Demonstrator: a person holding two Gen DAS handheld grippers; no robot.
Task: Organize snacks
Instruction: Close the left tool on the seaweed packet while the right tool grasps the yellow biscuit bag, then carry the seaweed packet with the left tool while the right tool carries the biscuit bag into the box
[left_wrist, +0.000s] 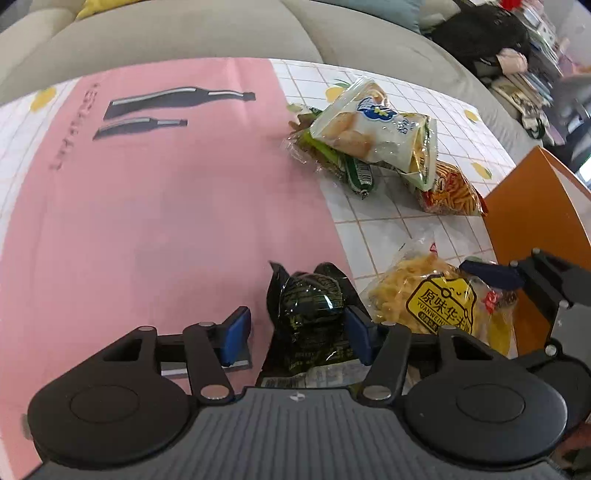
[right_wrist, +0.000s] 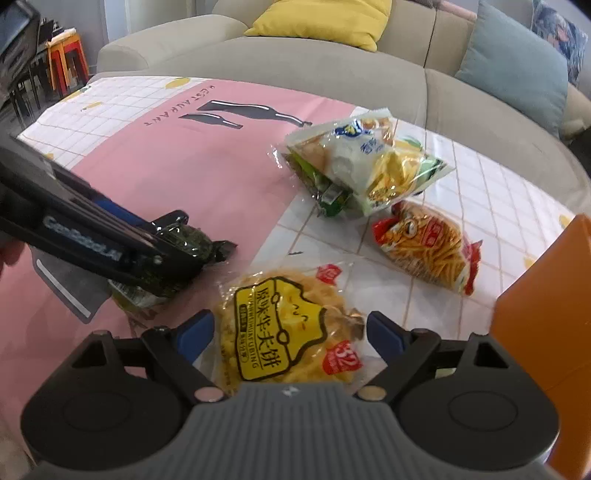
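Snacks lie loose on the tablecloth beside orange box.

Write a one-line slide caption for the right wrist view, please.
Open right gripper straddles a yellow waffle-cake pack while the left gripper hovers at a dark green packet.

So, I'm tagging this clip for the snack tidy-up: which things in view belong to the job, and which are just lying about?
Part of the job:
- dark green foil snack packet
- yellow-labelled clear bag of round crisp cake
- red-edged bag of fried sticks
- heap of clear and white snack bags
- orange box

Lying about:
- pink printed tablecloth
- beige sofa
- yellow cushion
- blue-grey cushion
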